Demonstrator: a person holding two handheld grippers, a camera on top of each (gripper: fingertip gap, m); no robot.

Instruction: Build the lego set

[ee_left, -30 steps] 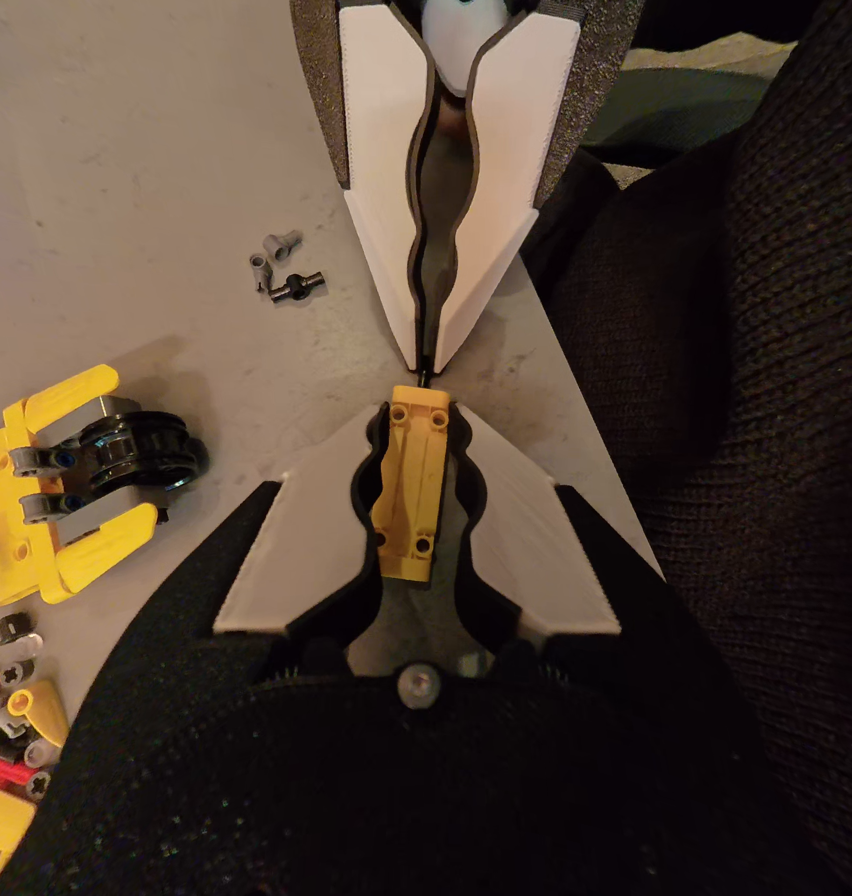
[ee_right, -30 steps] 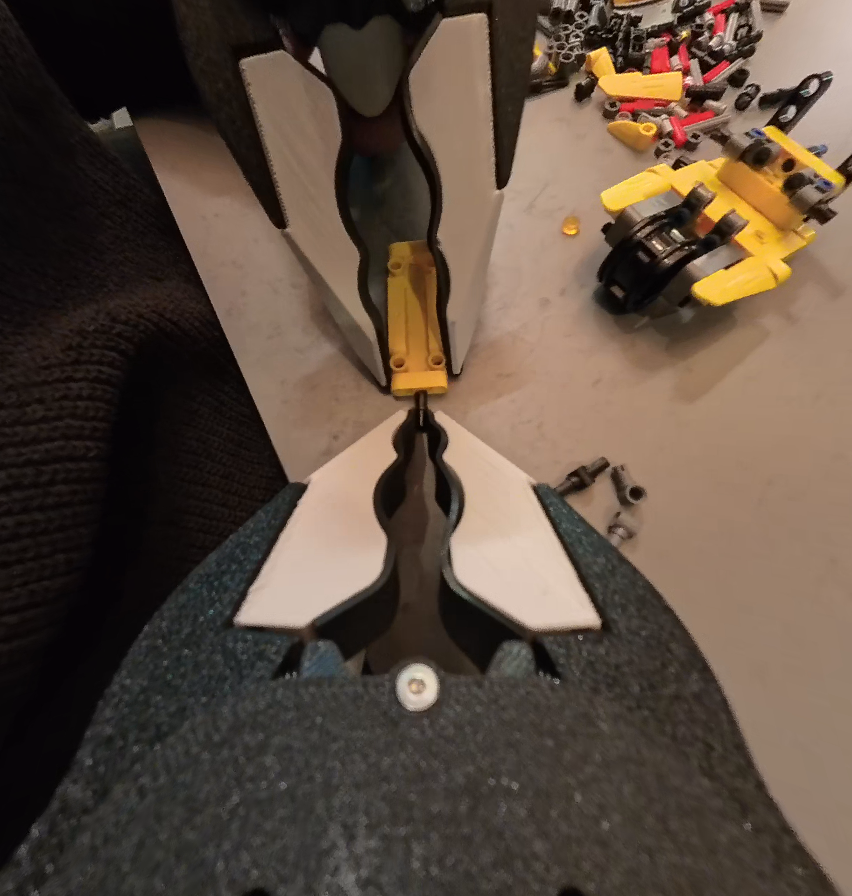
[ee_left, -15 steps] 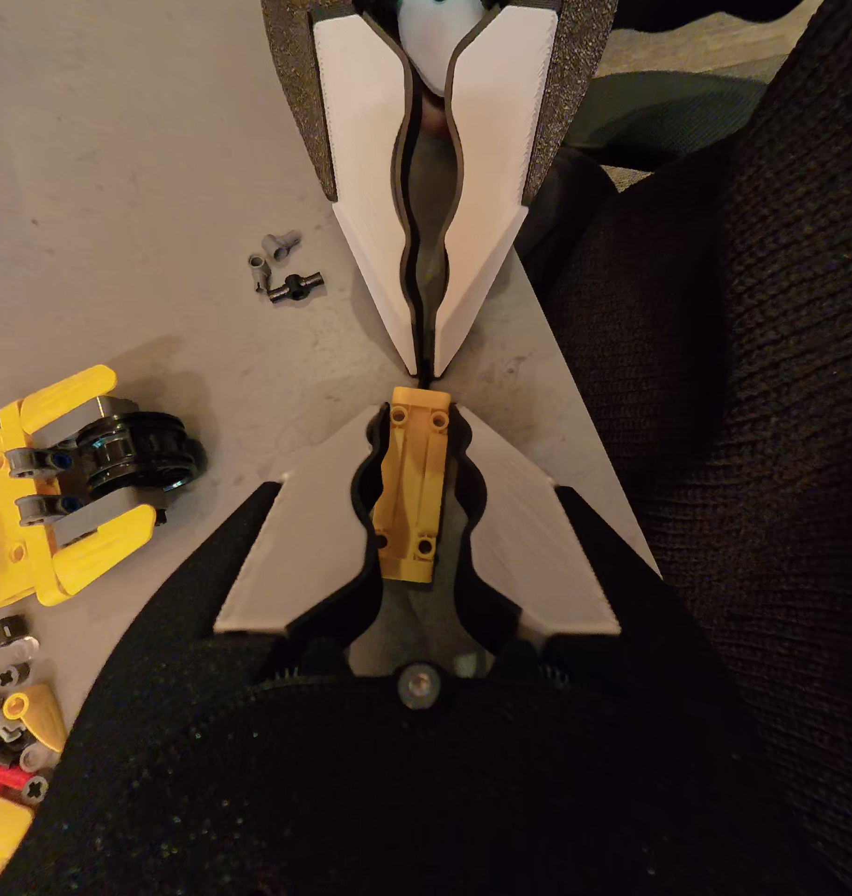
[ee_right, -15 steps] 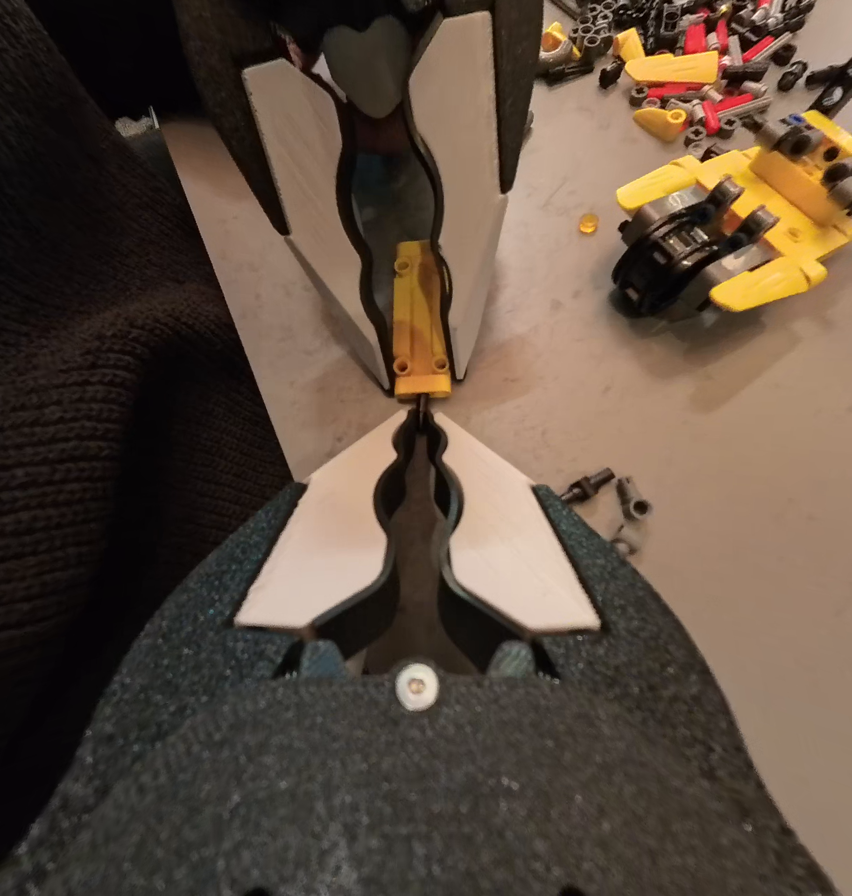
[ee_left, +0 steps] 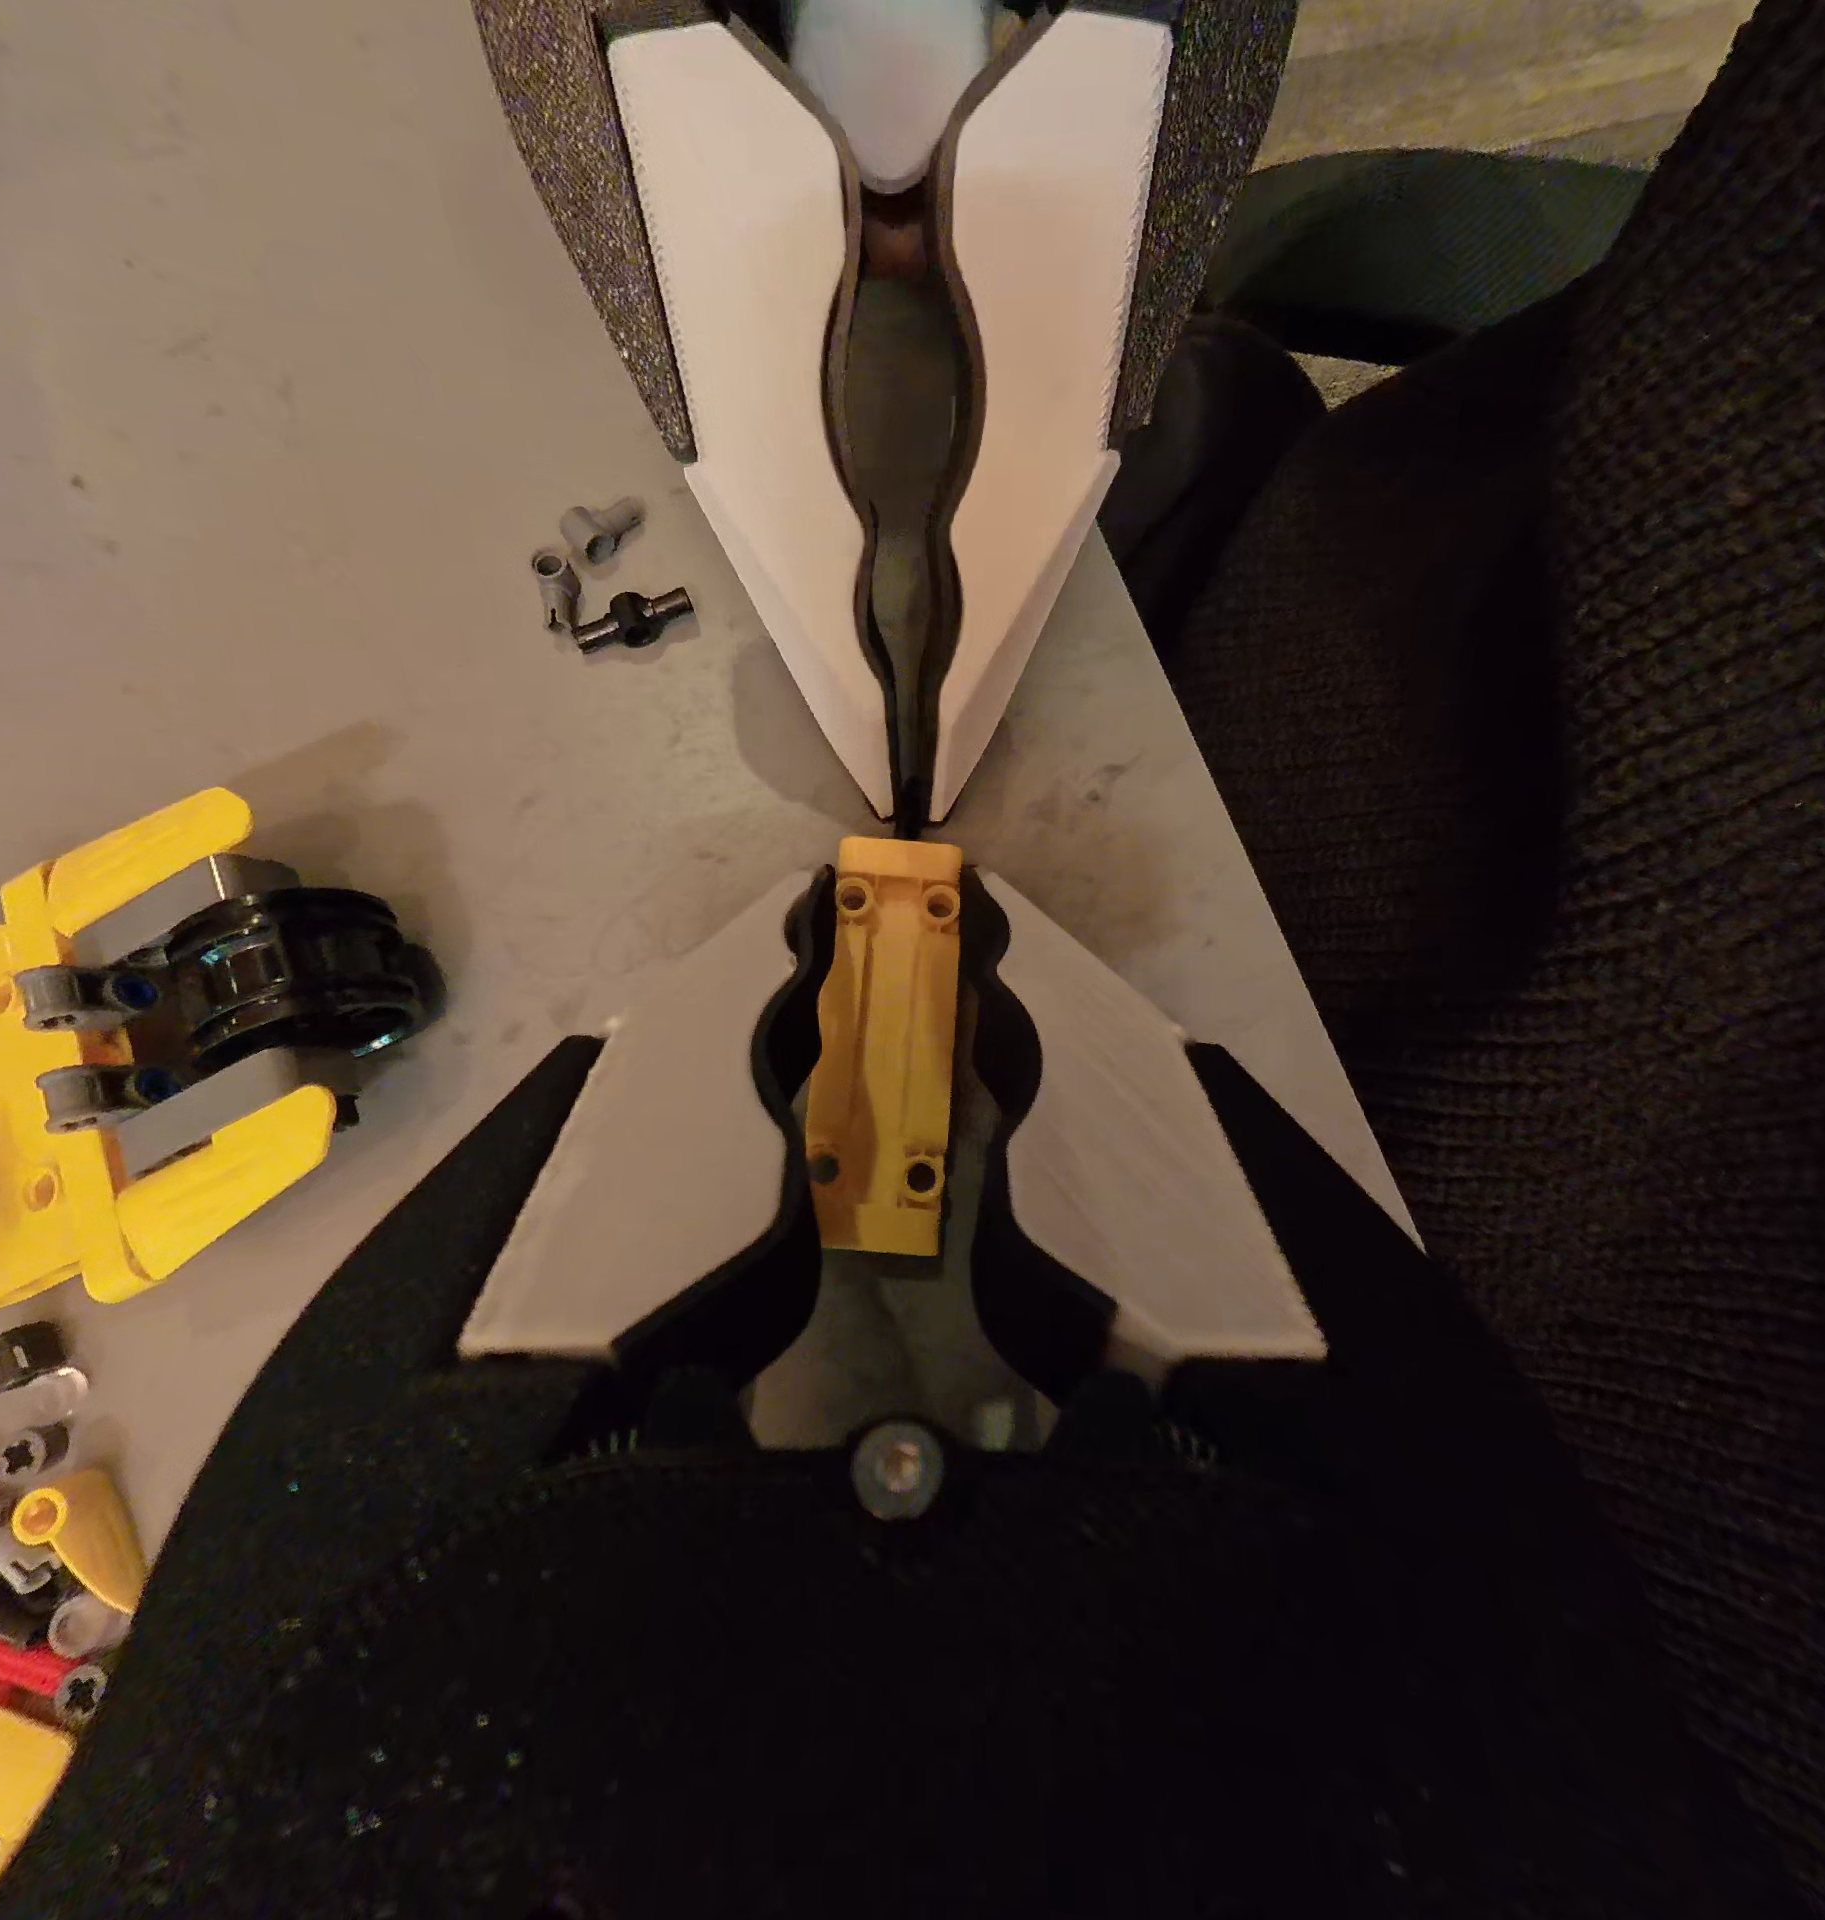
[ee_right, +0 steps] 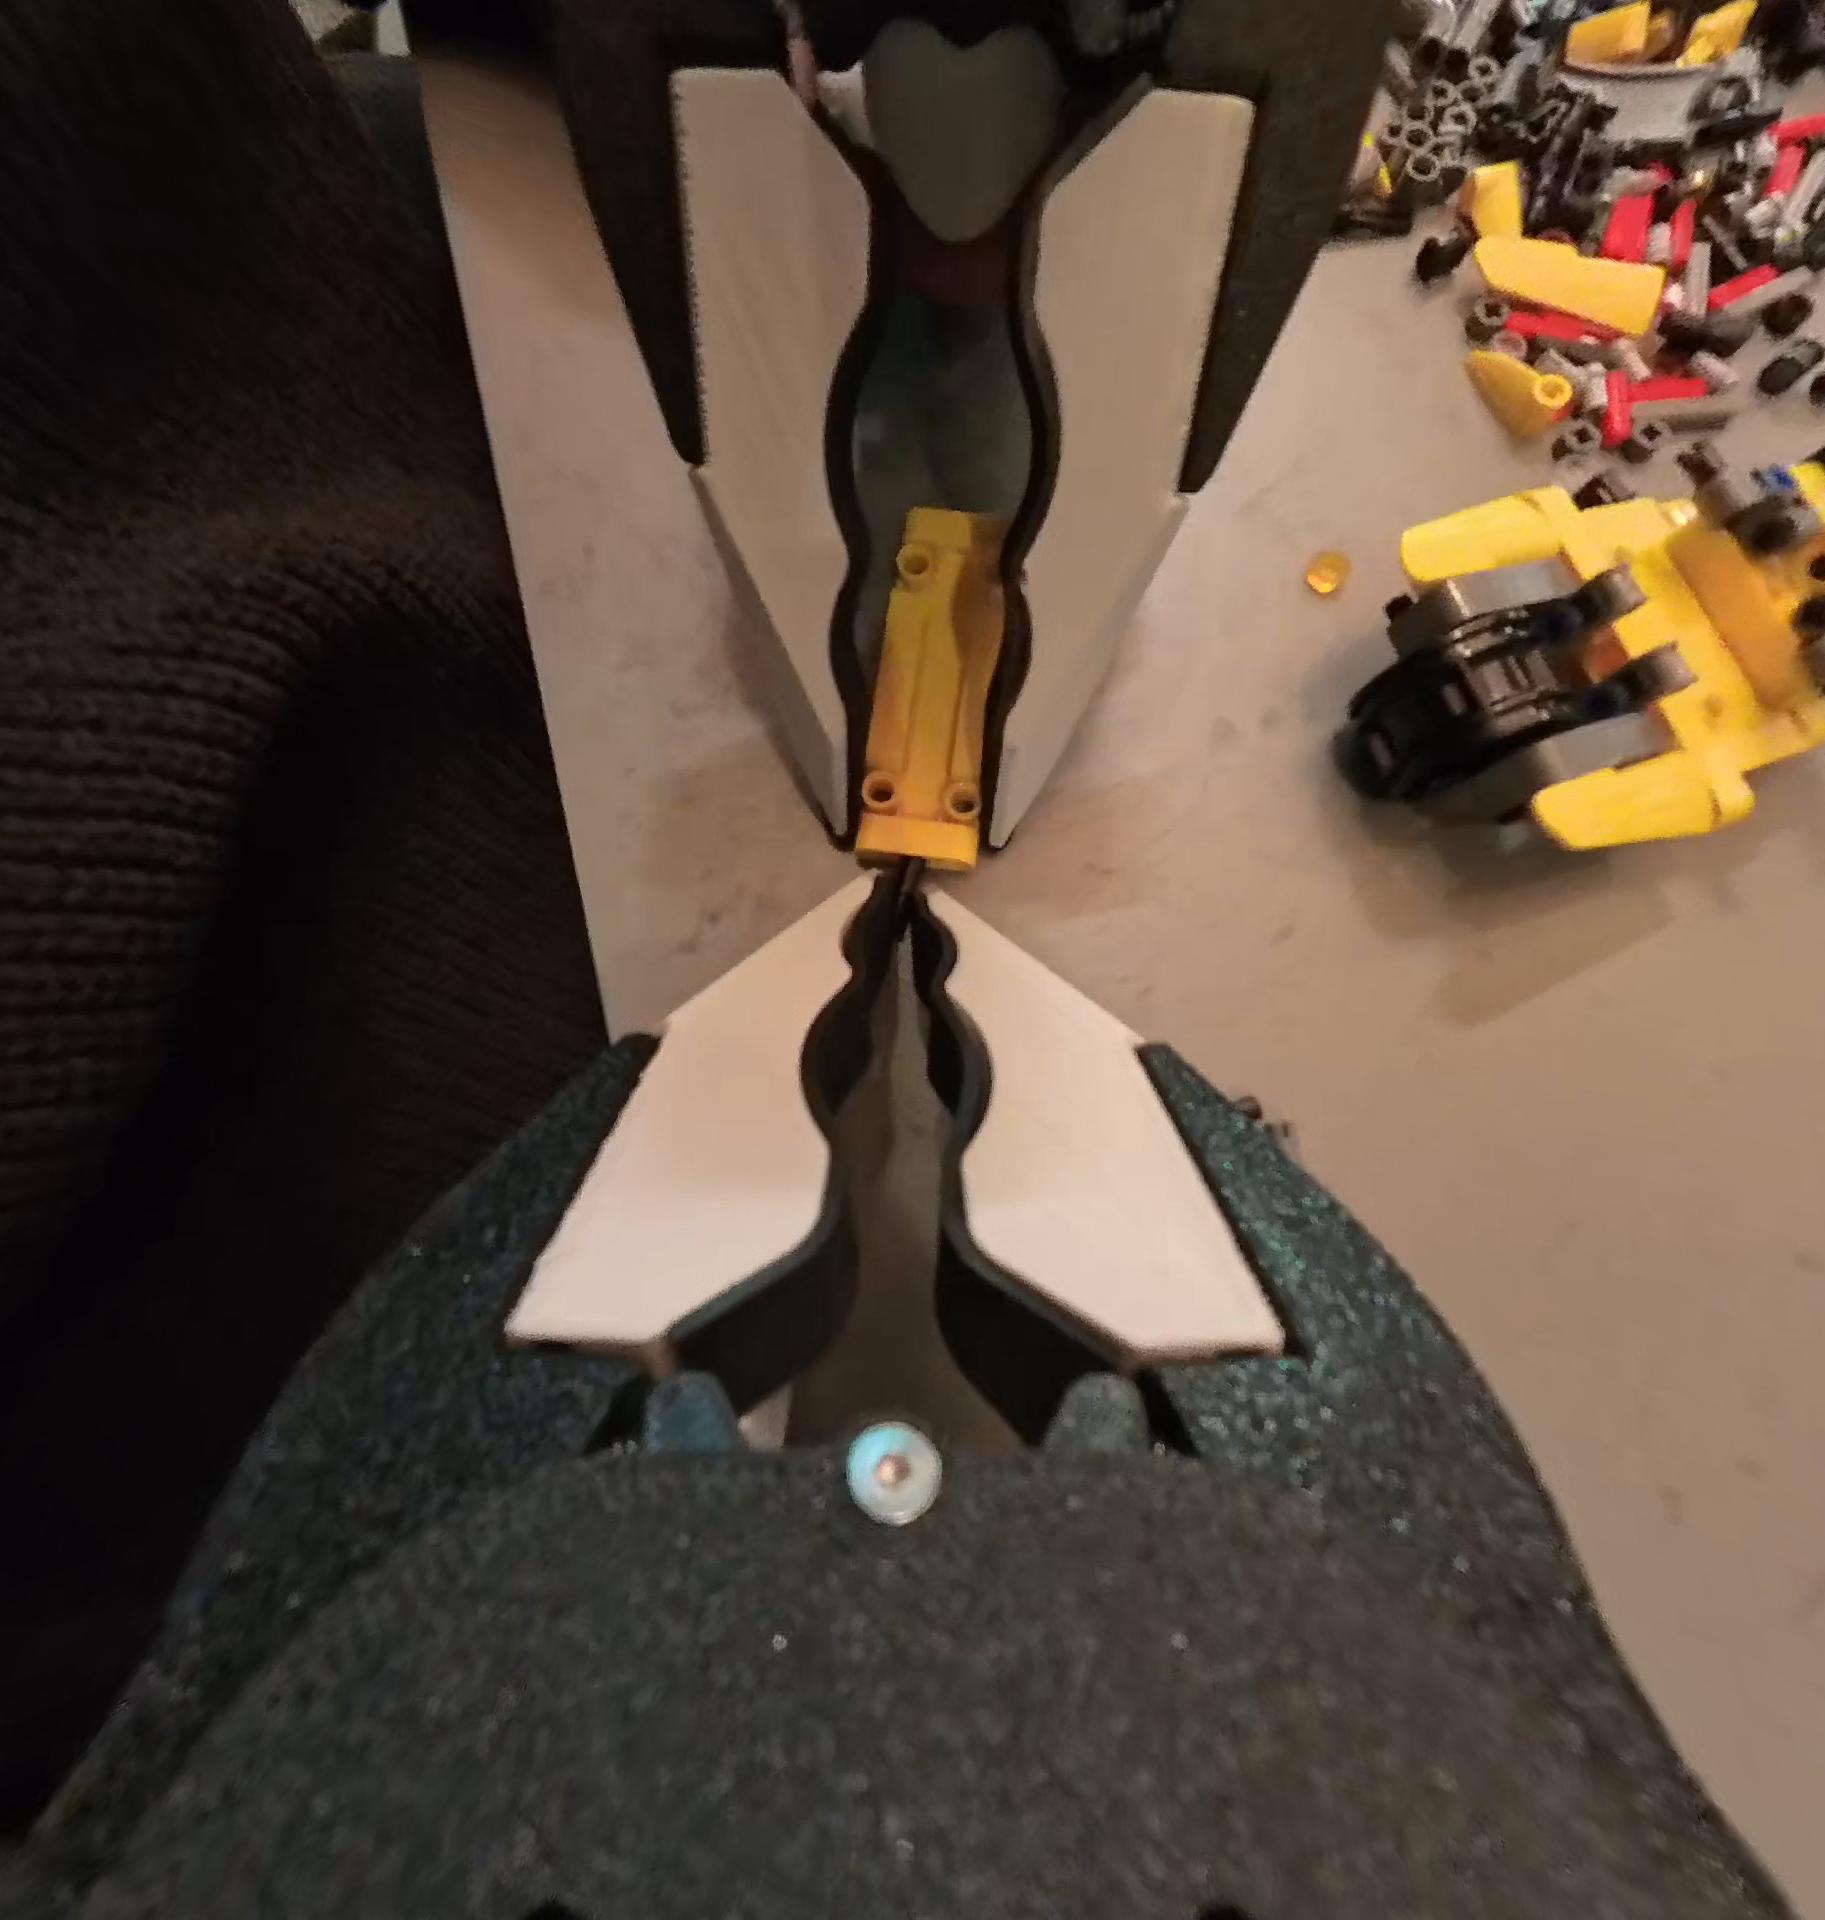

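- left gripper [ee_left: 895,883] jaws pinching yellow brick [ee_left: 887,1049], frame centre
- right gripper [ee_right: 895,904] jaws pressing together on thin black pin [ee_right: 910,873], touching brick's end
- next, likely: pin needing straight, aligned push

Loose toy-brick parts on a grey tabletop [ee_left: 264,312]

A yellow and black model [ee_right: 1635,665] lies near a pile of red, yellow and grey pieces [ee_right: 1656,239], with a small orange stud [ee_right: 1329,572] beside it. Three small connectors [ee_left: 607,582] lie apart. Dark knit fabric [ee_left: 1614,831] borders the tabletop edge.
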